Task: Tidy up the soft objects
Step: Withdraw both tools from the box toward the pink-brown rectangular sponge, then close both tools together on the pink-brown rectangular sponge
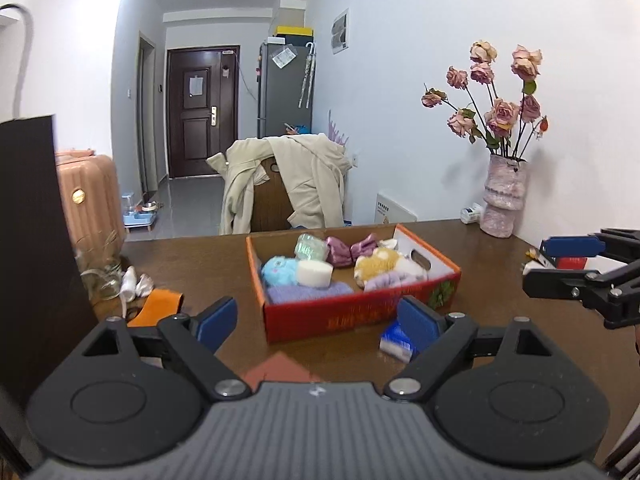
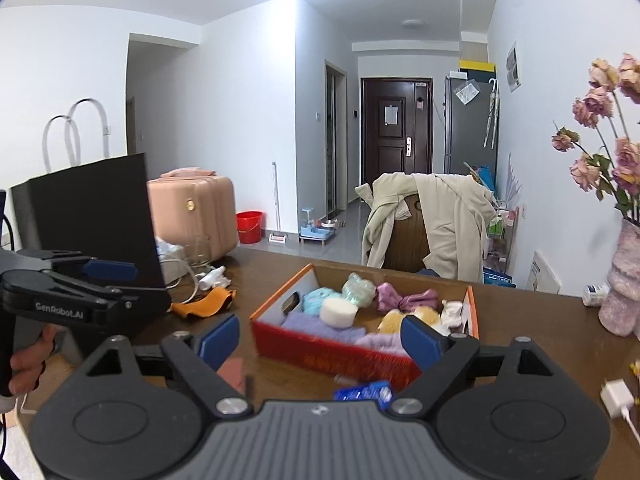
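A red cardboard box (image 1: 340, 314) (image 2: 332, 354) stands on the brown table (image 1: 500, 332). It holds several soft things: a blue plush (image 1: 280, 271) (image 2: 320, 300), a white sponge (image 1: 315, 273) (image 2: 339, 312), a purple bow (image 1: 351, 249) (image 2: 404, 298), a yellow plush (image 1: 378, 264) (image 2: 394, 320) and lilac cloths (image 1: 306, 293). An orange cloth (image 1: 156, 307) (image 2: 208, 302) lies on the table to the box's left. My left gripper (image 1: 318, 320) is open and empty, above the table in front of the box. My right gripper (image 2: 320, 338) is open and empty, also before the box; it shows at the right edge of the left wrist view (image 1: 576, 264).
A blue packet (image 1: 396, 340) (image 2: 364, 394) lies in front of the box. A vase of dried roses (image 1: 502, 196) stands at the back right. A black bag (image 2: 92, 216) and a glass jar (image 1: 105, 280) stand at the left. A chair with a coat (image 1: 288, 184) is behind the table.
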A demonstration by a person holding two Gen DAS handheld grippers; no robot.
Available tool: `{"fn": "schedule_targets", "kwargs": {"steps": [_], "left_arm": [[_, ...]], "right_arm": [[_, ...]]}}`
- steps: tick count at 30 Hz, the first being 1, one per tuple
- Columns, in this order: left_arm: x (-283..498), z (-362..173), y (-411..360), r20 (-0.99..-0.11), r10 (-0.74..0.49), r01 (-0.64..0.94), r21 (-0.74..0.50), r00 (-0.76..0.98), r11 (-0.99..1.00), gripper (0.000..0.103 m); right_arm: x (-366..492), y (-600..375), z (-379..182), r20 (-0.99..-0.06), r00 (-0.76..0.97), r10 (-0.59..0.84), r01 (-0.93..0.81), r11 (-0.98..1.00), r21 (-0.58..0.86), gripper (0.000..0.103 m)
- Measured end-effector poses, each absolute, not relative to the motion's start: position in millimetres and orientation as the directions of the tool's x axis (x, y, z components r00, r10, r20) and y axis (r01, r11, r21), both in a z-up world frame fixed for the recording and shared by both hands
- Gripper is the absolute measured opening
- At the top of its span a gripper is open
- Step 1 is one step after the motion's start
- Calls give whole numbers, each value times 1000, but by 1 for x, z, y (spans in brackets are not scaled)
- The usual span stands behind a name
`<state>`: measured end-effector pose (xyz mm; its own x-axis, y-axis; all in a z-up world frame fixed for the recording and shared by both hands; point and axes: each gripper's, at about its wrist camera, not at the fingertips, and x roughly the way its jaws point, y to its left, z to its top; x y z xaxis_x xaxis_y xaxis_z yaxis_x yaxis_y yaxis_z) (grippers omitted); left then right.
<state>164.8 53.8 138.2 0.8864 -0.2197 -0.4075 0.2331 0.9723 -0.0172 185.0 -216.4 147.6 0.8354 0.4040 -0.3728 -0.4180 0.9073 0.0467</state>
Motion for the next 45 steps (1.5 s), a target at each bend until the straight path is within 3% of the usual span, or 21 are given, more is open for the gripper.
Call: {"fn": "schedule_targets", "kwargs": {"steps": [7, 14, 18, 25, 37, 45], "left_arm": [[110, 104, 83, -433, -188, 185, -48, 882, 982, 96], [80, 78, 104, -448, -145, 140, -45, 882, 989, 97], [92, 70, 109, -466, -131, 129, -36, 875, 991, 97], [149, 55, 120, -512, -169, 160, -62, 842, 985, 97], [296, 18, 119, -616, -263, 211, -158, 743, 965, 62], [323, -10, 147, -641, -426, 156, -434, 638, 887, 33]], "right_arm": [[114, -203, 102, -385, 851, 358, -358, 931, 75, 91], [72, -191, 58, -430, 825, 367, -307, 929, 205, 92], [72, -170, 36, -479, 784, 395, -346, 919, 190, 92], [107, -147, 24, -484, 779, 398, -329, 917, 223, 89], [208, -101, -5, -542, 690, 480, -302, 871, 387, 52], [256, -92, -22, -546, 662, 513, -259, 841, 475, 42]]}}
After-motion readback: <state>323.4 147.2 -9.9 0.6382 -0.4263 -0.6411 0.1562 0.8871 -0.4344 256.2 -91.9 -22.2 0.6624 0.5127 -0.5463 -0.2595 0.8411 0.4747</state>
